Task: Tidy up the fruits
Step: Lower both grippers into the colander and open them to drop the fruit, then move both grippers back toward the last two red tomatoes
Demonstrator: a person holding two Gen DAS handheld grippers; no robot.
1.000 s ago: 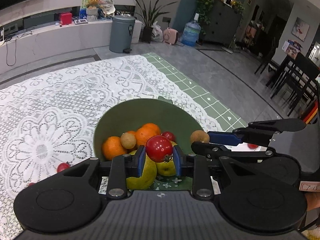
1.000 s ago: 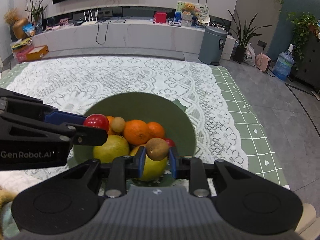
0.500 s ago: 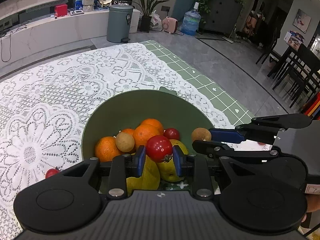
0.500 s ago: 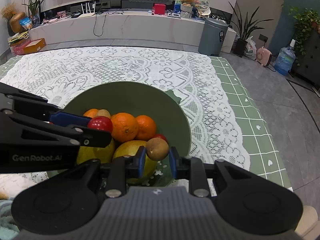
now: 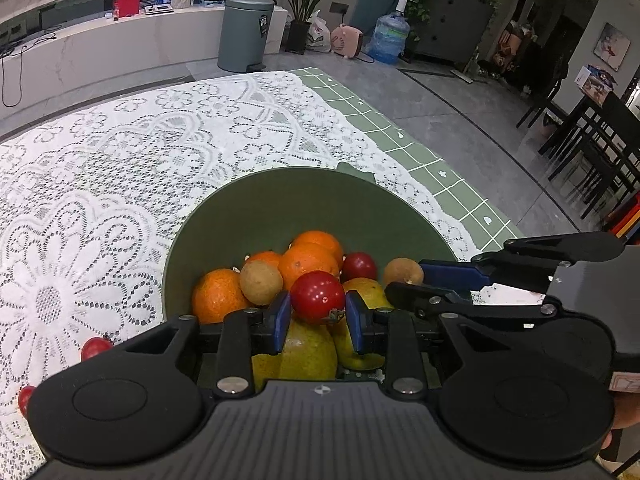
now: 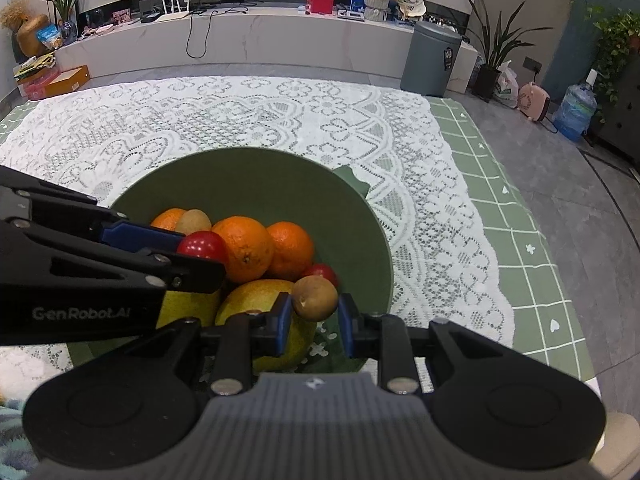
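A green bowl [image 5: 280,200] [image 6: 248,176] on the lace tablecloth holds several oranges [image 5: 308,262], yellow pears [image 5: 308,354], a small brown fruit [image 5: 261,282] and a red tomato [image 5: 359,266]. My left gripper [image 5: 318,316] is shut on a red cherry tomato [image 5: 318,297] [image 6: 202,246] above the bowl's near side. My right gripper [image 6: 314,320] is shut on a small brown fruit [image 6: 315,298] [image 5: 403,272], also over the bowl, just right of the left gripper.
Two loose cherry tomatoes [image 5: 95,347] [image 5: 25,397] lie on the lace cloth [image 5: 120,160] left of the bowl. The green checked table edge [image 6: 520,240] runs along the right. A grey bin [image 5: 245,34] and a cabinet stand beyond.
Both grippers have moved down and forward over the bowl, each still holding its fruit. The bowl looks larger and closer.
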